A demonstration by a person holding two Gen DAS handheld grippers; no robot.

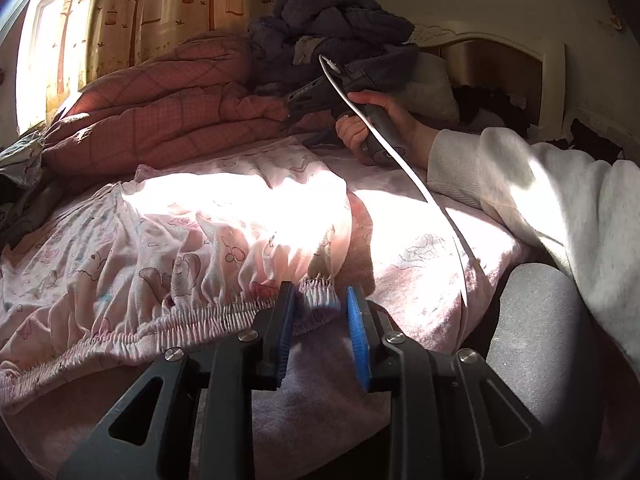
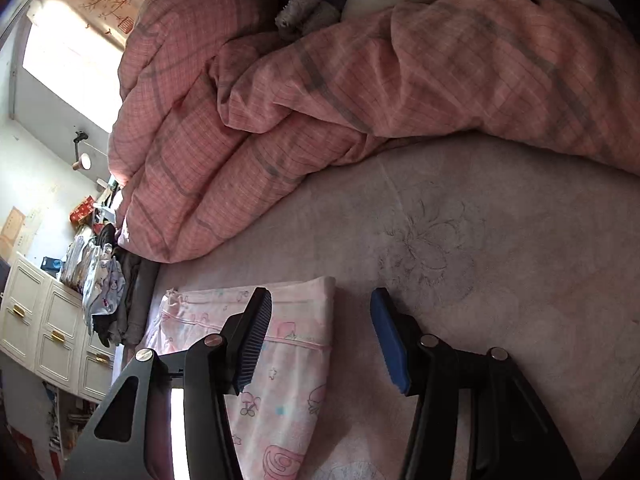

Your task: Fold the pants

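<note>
Left wrist view: left tongs [image 1: 320,308] sit at the elastic waistband of the pink pants [image 1: 192,232], low on the bed.
Left tongs, state: the blue pads stand a little apart with the end of the gathered waistband between them; the left pad lies against the cloth, the right pad shows a gap, so I cannot tell whether they pinch it.
Pants, place: spread on the pink bed sheet [image 1: 420,252], printed with cartoon animals, sunlit across the middle, waistband edge nearest the left tongs.
Right hand [image 1: 376,120]: grips the grey handle of the right tongs further up the bed, a white sleeve [image 1: 520,184] behind it and a white cable [image 1: 400,160] running along the handle.
Right wrist view: right tongs [image 2: 320,324] hang over the far end of the pants [image 2: 288,360], which lies flat here with a straight folded edge.
Right tongs, state: spread, nothing pinched; the left pad is above the pink cloth, the right pad above the bare sheet [image 2: 480,240], and the cloth's edge falls between them.
Bedding: a pink checked quilt [image 2: 280,100] is bunched beyond the pants, with a purple blanket [image 1: 340,32] piled on it near the headboard [image 1: 500,40].
Room: a curtain with a tree print [image 1: 140,12] hangs by the bright window, and white drawers [image 2: 48,320] stand beside the bed.
</note>
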